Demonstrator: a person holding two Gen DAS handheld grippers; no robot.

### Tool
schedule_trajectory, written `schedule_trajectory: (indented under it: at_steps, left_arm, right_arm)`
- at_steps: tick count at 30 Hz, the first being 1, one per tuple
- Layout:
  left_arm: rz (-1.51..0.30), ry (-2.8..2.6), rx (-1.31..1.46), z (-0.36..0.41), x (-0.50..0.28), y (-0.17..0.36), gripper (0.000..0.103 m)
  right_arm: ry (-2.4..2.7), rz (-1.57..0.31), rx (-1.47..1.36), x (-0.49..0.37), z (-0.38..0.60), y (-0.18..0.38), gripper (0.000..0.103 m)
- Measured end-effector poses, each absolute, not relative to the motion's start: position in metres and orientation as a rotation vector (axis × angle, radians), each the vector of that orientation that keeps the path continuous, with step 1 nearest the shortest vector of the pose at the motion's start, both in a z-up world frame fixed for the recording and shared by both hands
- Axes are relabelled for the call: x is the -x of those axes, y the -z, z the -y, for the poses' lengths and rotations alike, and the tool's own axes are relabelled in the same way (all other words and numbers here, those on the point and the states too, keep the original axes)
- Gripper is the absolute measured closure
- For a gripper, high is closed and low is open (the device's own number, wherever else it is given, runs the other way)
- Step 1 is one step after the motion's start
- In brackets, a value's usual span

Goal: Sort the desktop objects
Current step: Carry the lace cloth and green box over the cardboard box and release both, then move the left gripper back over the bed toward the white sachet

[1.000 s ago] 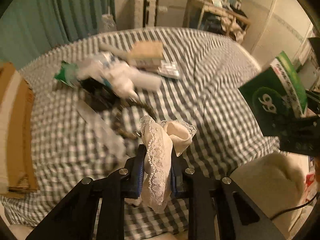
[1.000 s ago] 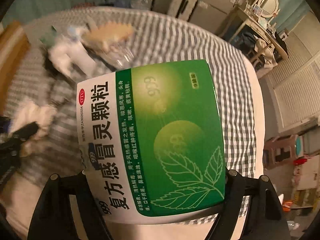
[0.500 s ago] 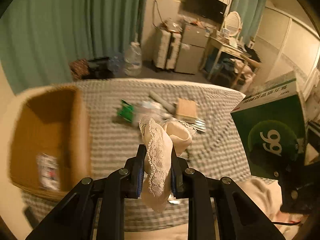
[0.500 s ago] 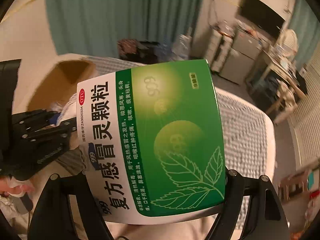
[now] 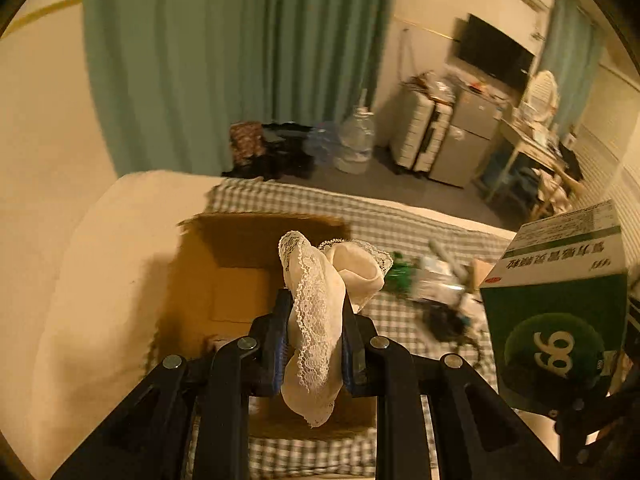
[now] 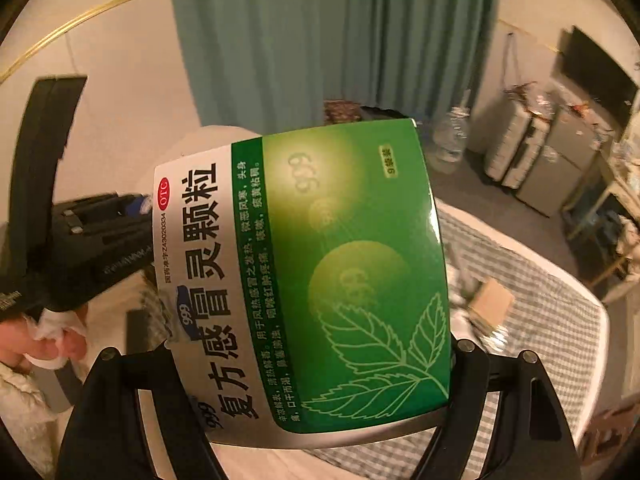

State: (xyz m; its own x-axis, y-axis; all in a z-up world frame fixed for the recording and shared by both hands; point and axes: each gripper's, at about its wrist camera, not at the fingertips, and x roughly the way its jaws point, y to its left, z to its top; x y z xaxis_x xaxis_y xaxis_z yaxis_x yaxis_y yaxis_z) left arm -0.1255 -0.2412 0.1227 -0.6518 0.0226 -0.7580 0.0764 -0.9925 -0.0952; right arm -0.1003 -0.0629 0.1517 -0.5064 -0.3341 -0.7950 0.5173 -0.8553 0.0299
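My left gripper (image 5: 314,332) is shut on a cream lace cloth (image 5: 316,300), which bunches above the jaws and hangs down below them. It hovers over an open cardboard box (image 5: 236,280) on the checked cloth (image 5: 400,220). My right gripper (image 6: 308,364) is shut on a green and white medicine box (image 6: 304,276), which fills most of the right wrist view; the same medicine box (image 5: 560,320) shows at the right of the left wrist view. The left gripper's black body (image 6: 92,236) and a hand (image 6: 40,340) appear at the left of the right wrist view.
A blurred pile of small items (image 5: 436,284) lies on the checked cloth right of the cardboard box, with a small brown box (image 6: 492,300) among them. Beyond are a green curtain (image 5: 240,60), a water jug (image 5: 356,140), suitcases (image 5: 420,136) and a desk (image 5: 532,140).
Both grippers have risen and swung left, away from the pile. The cardboard box has come from the left edge to under the left gripper. Both grips are unchanged.
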Motion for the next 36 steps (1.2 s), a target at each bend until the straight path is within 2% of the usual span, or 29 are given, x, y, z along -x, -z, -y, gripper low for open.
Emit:
schedule_trajectory:
  at_steps: [10, 16, 17, 19, 20, 23, 24, 25, 29, 34, 36]
  left_arm:
    - [-0.386, 2.611, -1.404, 0.309, 0.17, -0.043, 0.082]
    - [-0.359, 2.609, -1.451, 0.308, 0.193, -0.011, 0.08]
    - [-0.333, 2.594, -1.459, 0.307, 0.196, -0.006, 0.076]
    - [-0.307, 2.548, -1.482, 0.309, 0.2, 0.001, 0.06]
    - [-0.326, 2.526, -1.49, 0.311, 0.2, 0.003, 0.045]
    - [-0.381, 2.5, -1.506, 0.317, 0.201, 0.006, 0.037]
    - [-0.382, 2.486, -1.521, 0.319, 0.2, 0.006, 0.027]
    - [-0.381, 2.473, -1.53, 0.32, 0.201, 0.006, 0.025]
    - [-0.4, 2.465, -1.521, 0.325, 0.189, -0.003, 0.024]
    - [-0.33, 2.526, -1.487, 0.304, 0.166, -0.029, 0.023]
    - [-0.29, 2.582, -1.456, 0.286, 0.156, -0.045, 0.017]
  right_arm:
    - [2.239, -0.012, -1.294, 0.184, 0.126, -0.078, 0.023]
    - [2.191, 0.134, -1.37, 0.244, 0.135, -0.041, 0.023]
    - [2.199, 0.149, -1.364, 0.243, 0.142, -0.041, 0.023]
    - [2.223, 0.187, -1.321, 0.249, 0.146, -0.039, 0.022]
    - [2.212, 0.197, -1.309, 0.252, 0.148, -0.039, 0.021]
    - [2.219, 0.24, -1.289, 0.26, 0.15, -0.037, 0.007]
    - [2.24, 0.248, -1.282, 0.263, 0.15, -0.038, 0.005]
    - [2.264, 0.254, -1.28, 0.265, 0.152, -0.04, 0.004]
    - [2.25, 0.257, -1.281, 0.257, 0.149, -0.046, 0.004]
    - [2.315, 0.239, -1.229, 0.233, 0.109, -0.071, 0.004]
    - [2.377, 0.209, -1.207, 0.216, 0.085, -0.087, 0.004]
